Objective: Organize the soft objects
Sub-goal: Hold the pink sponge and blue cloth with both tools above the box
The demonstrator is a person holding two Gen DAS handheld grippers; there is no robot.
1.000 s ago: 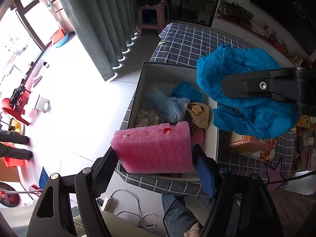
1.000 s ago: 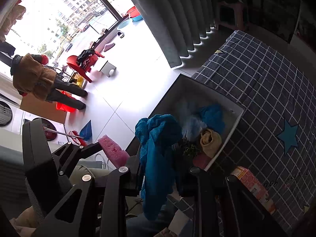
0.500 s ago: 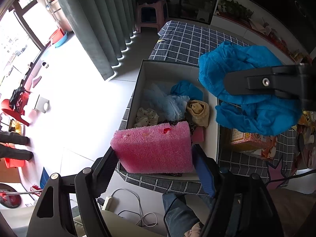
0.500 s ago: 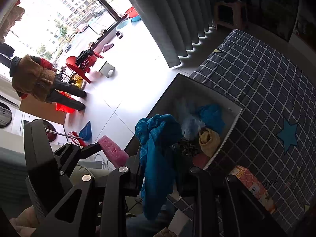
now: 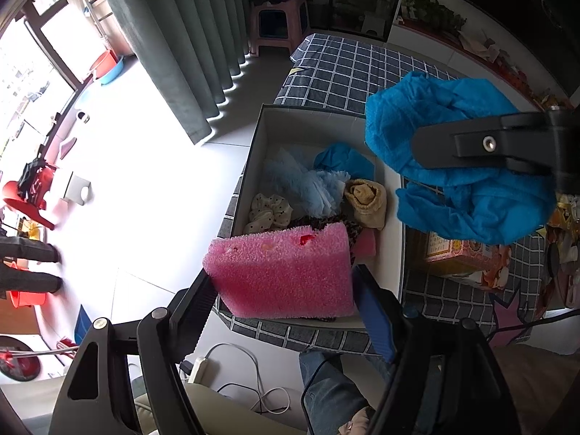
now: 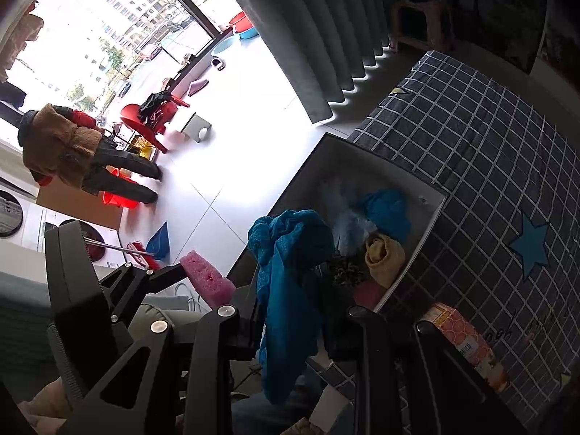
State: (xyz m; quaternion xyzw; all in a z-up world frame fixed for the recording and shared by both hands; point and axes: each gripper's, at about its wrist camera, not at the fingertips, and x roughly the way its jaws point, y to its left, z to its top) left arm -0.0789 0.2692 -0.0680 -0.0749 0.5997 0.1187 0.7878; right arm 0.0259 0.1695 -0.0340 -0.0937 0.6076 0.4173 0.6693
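Note:
My left gripper [image 5: 282, 282] is shut on a pink sponge block [image 5: 286, 272], held above the near end of an open white box [image 5: 319, 116]. The box holds a blue cloth [image 5: 344, 161], a pale blue fluffy piece [image 5: 304, 181], a tan rolled cloth [image 5: 366, 197] and a dotted scrunchie [image 5: 270, 212]. My right gripper [image 6: 290, 311] is shut on a bright blue cloth [image 6: 290, 264], which hangs above the box's near right side; the cloth also shows in the left wrist view [image 5: 453, 166]. The box [image 6: 431, 188] and sponge [image 6: 206, 279] show in the right wrist view.
The box sits on a dark checked cover [image 5: 355, 69] with star patches. A printed carton [image 5: 467, 257] lies right of the box. Grey curtains [image 5: 174, 47], a white tiled floor, a pink stool [image 5: 279, 21] and a standing person [image 6: 72, 152] are around. A power strip [image 5: 197, 366] lies below.
Both grippers have drifted slightly; the box appears a little lower and nearer in both views. The sponge and the blue cloth remain gripped.

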